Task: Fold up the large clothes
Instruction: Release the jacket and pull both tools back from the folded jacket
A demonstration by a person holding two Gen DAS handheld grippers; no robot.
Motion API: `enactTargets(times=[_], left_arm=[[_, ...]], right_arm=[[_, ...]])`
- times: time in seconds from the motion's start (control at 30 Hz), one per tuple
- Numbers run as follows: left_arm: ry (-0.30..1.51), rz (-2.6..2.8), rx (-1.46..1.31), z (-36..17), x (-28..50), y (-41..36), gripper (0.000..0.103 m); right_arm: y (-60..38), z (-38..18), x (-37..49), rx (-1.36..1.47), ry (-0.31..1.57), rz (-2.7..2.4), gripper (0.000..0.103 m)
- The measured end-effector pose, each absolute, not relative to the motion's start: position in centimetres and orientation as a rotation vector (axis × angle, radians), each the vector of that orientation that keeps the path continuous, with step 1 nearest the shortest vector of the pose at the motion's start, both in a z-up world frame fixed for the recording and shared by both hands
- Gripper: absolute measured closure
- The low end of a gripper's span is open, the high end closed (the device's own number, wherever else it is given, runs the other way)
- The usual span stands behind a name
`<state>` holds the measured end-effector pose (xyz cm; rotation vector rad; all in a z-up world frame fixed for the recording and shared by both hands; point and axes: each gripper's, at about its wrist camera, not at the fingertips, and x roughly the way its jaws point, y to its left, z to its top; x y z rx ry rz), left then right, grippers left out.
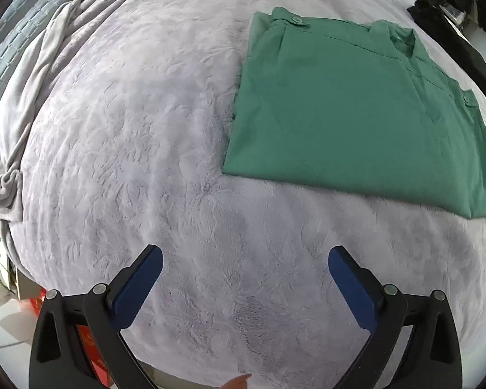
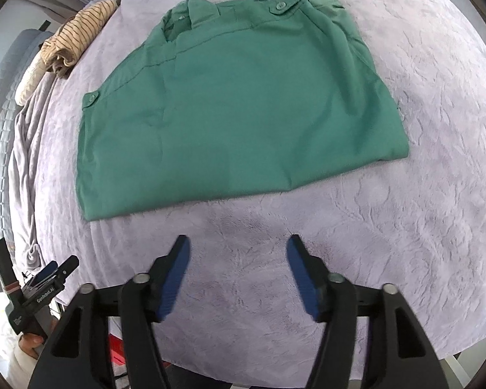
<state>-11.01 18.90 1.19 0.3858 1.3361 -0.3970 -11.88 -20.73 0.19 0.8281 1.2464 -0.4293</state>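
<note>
In the left wrist view, a bunched grey blanket (image 1: 19, 136) runs down the left edge of the bed (image 1: 145, 162); the left tongs (image 1: 245, 256) hang spread apart at the bottom centre, holding nothing; the folded green shirt (image 1: 356, 113) lies flat at upper right. In the right wrist view, a striped garment (image 2: 77, 32) sits at upper left; the shirt fills the upper centre; the right tongs (image 2: 238, 243) gape below it, apart from the cloth.
</note>
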Motion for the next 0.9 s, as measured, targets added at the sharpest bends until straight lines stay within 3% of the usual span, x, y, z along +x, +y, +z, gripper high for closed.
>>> enactTargets(times=[0.27, 0.9], left_arm=[[1.363, -0.432, 0.418, 2.8, -11.2, 18.2, 0.001], [1.357, -0.48, 0.414, 2.4, -10.3, 18.4, 0.001]], right_arm=[[-20.0, 1.2, -11.8, 0.805, 1.189, -0.432, 0.014], [-17.1, -0.8, -9.7, 0.871, 1.26, -0.321, 0.014]])
